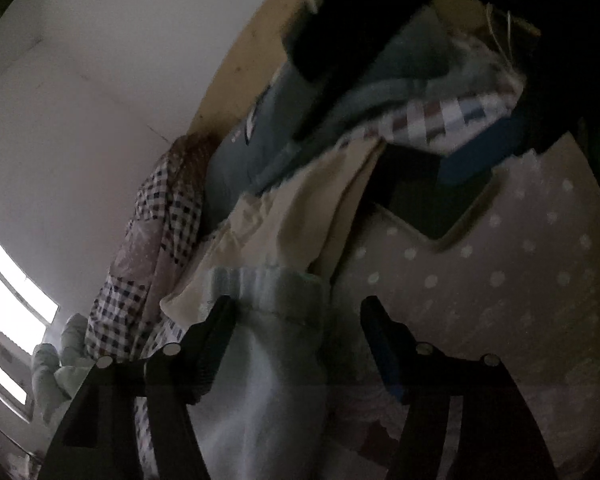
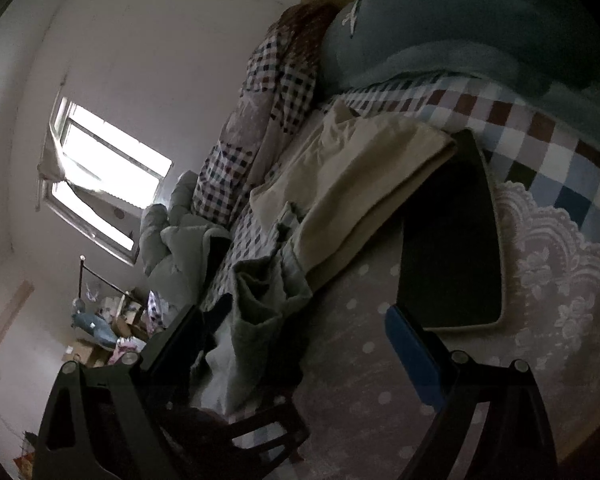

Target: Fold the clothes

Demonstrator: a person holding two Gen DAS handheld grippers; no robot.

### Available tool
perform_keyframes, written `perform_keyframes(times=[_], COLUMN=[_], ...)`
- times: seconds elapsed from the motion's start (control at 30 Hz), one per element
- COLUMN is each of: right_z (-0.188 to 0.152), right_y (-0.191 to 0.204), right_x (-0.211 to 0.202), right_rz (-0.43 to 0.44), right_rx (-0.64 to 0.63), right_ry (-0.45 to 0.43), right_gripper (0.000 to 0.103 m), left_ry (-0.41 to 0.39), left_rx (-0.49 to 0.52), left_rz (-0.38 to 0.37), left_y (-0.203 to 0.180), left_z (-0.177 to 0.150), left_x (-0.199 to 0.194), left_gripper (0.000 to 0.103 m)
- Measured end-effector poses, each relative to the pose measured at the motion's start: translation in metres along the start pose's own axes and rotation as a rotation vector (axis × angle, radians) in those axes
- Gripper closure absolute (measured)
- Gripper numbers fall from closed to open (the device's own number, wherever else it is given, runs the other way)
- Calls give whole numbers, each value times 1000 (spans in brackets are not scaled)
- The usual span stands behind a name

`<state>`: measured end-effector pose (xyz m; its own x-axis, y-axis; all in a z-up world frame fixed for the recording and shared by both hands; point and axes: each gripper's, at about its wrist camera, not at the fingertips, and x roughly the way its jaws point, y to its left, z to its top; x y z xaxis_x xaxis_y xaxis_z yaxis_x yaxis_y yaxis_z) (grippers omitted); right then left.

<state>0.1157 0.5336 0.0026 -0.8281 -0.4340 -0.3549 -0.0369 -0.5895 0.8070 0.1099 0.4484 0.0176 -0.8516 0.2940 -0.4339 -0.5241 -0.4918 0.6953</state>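
In the left wrist view a pale light-blue garment (image 1: 272,352) with a ribbed hem lies between my left gripper's (image 1: 296,312) fingers; the jaws stand wide apart and only the left finger touches the cloth. A cream garment (image 1: 300,216) lies folded just beyond it. In the right wrist view my right gripper (image 2: 300,312) is wide open over a crumpled grey-green garment (image 2: 264,320), which lies against its left finger. The cream garment (image 2: 360,184) lies behind it, next to a dark folded piece (image 2: 452,248).
All lies on a bed with a pink dotted sheet (image 2: 360,360) and a checked quilt (image 2: 520,128). A blue-grey pillow (image 2: 440,28) and bunched checked bedding (image 2: 256,128) lie at the head. A window (image 2: 104,176) and floor clutter (image 2: 104,332) are on the left.
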Motion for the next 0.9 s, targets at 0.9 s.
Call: perform_keyframes(times=[0.9], right_z=[20], right_y=[15], right_x=[32], right_rz=[46], right_rx=[-39], right_ry=[127], right_gripper=[8], left_ry=[-140], left_rx=[-600], left_rz=[-155], left_y=[143], left_z=[-47], left_x=[-54], left_gripper=[86])
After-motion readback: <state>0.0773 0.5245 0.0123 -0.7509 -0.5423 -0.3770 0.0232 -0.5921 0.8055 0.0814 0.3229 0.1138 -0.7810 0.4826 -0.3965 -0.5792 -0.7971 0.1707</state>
